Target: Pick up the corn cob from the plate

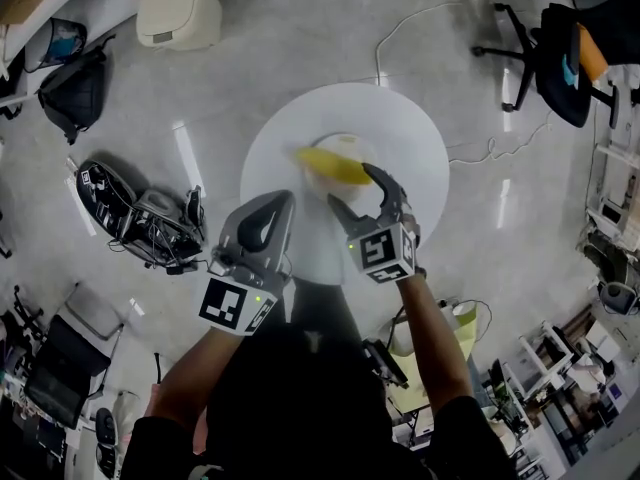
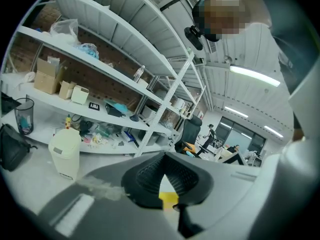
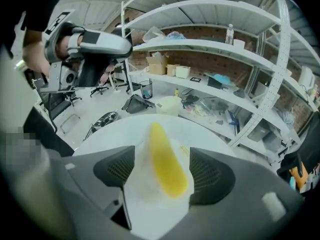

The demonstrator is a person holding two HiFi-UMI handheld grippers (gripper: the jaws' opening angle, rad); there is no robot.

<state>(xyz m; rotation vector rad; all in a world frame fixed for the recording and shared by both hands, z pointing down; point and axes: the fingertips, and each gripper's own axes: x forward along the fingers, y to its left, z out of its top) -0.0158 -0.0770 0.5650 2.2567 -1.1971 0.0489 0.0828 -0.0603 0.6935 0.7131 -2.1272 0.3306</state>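
Observation:
A yellow corn cob (image 1: 333, 165) lies on a pale plate (image 1: 347, 145) in the middle of a round white table (image 1: 420, 148). My right gripper (image 1: 352, 185) hangs over the cob's near end, open, one jaw on each side. In the right gripper view the corn cob (image 3: 167, 164) runs lengthwise between the jaws of the right gripper (image 3: 162, 159); the pads stand clear of it, with the plate (image 3: 145, 199) beneath. My left gripper (image 1: 283, 200) hovers at the table's near left edge, shut and holding nothing. In its own view the left gripper (image 2: 165, 158) shows touching tips and a bit of yellow behind.
On the floor at the left lie a black bag (image 1: 75, 93) and a heap of dark gear (image 1: 140, 223). A white bin (image 1: 178, 8) stands at the back, an office chair (image 1: 560, 58) at the back right. A white cable (image 1: 480, 153) trails right of the table.

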